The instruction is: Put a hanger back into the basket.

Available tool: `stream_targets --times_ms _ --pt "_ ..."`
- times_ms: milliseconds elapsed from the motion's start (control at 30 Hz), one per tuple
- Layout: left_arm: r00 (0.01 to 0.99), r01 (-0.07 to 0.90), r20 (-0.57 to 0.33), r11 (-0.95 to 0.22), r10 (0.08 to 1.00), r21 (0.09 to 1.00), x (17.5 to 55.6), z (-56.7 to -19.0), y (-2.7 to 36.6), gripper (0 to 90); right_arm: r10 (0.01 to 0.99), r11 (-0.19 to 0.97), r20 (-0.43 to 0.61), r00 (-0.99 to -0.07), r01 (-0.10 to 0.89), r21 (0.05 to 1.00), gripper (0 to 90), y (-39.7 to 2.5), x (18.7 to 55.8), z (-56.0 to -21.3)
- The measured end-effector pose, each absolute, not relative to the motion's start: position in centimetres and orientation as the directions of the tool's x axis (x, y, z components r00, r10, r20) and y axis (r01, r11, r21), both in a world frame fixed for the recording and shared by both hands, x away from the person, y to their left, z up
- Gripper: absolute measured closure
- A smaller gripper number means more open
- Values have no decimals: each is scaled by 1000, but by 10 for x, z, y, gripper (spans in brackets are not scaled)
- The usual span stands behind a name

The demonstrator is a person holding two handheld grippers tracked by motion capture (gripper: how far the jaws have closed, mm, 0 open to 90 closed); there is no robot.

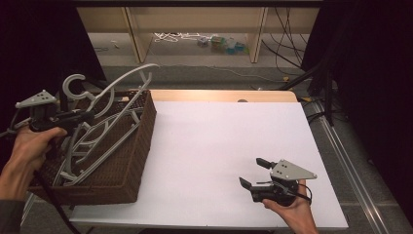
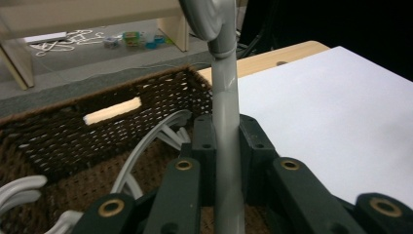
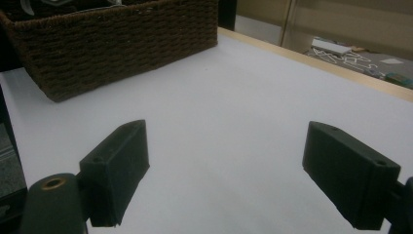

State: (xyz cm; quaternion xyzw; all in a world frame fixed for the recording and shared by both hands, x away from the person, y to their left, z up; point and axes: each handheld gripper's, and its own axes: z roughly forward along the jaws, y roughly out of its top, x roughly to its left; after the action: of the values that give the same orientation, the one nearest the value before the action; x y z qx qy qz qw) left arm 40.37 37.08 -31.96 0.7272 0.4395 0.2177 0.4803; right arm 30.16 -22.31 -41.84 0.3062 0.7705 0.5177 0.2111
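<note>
Early stage: left hand-held gripper point(image 1: 73, 118) is clamped on the neck of one smooth grey plastic hanger point(image 2: 225, 112) over the dark woven wicker basket point(image 1: 131, 161) at the left of the white matte surface point(image 1: 219, 146); approx. several more curved hangers are tangled inside. Right hand-held gripper point(image 1: 255, 173) waits near-right w/ jaws wide, empty; nothing laid out yet.

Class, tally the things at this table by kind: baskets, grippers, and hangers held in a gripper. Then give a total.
Baskets: 1, the brown wicker basket
Grippers: 2, left gripper and right gripper
Held hangers: 1, the grey hanger
Total: 4
</note>
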Motion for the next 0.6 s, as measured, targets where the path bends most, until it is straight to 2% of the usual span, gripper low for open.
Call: stream_targets --times_ms 600 --pt "508 477 -134 -149 851 866 393 -347 393 795 686 291 -6 -727 267 919 179 -224 302 -418"
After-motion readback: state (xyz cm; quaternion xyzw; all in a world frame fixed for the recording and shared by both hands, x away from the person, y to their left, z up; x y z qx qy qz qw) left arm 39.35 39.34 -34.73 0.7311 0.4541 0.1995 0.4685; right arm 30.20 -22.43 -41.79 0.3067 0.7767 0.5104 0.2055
